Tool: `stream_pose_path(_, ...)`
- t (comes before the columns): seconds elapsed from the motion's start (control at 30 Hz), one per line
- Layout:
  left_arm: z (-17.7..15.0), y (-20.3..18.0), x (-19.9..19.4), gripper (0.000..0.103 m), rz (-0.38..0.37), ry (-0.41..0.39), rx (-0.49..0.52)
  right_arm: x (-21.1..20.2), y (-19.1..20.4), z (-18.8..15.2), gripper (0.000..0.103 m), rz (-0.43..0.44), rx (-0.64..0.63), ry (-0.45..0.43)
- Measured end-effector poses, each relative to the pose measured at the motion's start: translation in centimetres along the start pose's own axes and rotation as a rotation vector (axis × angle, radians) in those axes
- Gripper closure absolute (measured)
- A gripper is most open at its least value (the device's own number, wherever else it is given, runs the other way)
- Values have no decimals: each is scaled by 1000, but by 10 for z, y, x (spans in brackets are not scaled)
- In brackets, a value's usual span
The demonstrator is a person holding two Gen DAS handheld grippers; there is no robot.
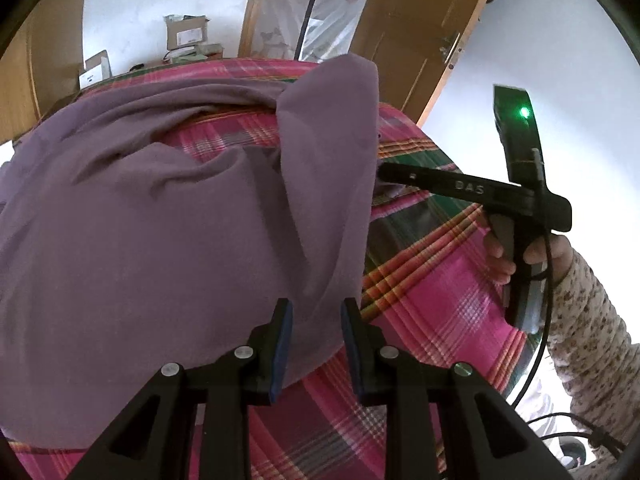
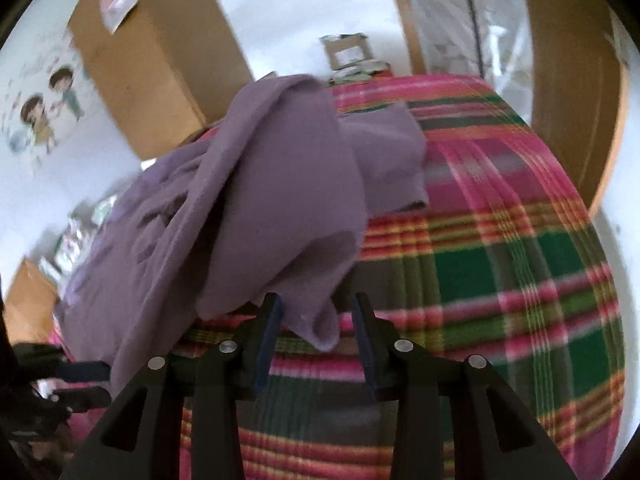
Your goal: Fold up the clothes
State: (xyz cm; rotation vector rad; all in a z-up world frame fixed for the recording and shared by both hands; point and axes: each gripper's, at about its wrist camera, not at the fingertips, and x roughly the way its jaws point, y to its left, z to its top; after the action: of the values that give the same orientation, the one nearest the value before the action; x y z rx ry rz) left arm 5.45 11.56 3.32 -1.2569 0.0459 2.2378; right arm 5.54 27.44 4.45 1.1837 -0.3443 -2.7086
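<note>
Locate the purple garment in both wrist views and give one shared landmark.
Left wrist: purple garment fills the left and centre, one flap standing up toward top centre.
Right wrist: it is draped centre-left, a corner hanging between the open fingers.
Shared landmark: the pink-and-green plaid blanket under it.

The letters "DAS" stand in pale print on the black finger of the right gripper, at the right middle of the left wrist view; the labels on the cardboard boxes at upper left are too small to read.
</note>
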Motion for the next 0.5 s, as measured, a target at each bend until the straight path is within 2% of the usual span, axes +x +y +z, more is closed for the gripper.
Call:
stream_pose_path(0.07, 1, -2, 3, 77, 15, 10, 7, 5, 5, 3, 65, -4, -34, 3)
stream_pose_path(0.17, 0, -4, 10, 77, 70, 25, 36, 15, 5, 7, 65, 3, -29, 26)
stream_pose_path(0.27, -1, -7, 15, 77, 87, 41, 54, 18, 2, 9, 67, 11, -19, 25)
stream_pose_path(0.3, -2, -8, 16, 77, 93, 42, 61, 15, 3, 9, 75, 3, -23, 15)
stream_pose_path(0.33, -2, -9, 17, 77, 98, 43, 66, 13, 3, 9, 87, -6, -28, 5)
stream_pose_path(0.37, -2, -8, 18, 77, 95, 46, 63, 10, 5, 8, 92, -20, -41, -5)
stream_pose_path(0.4, -2, -7, 20, 77, 89, 51, 57, 7, 6, 8, 96, -40, -58, -16)
stream_pose_path(0.5, -3, -1, 21, 78, 66, 54, 33, -5, 9, 7, 100, -92, -100, -52)
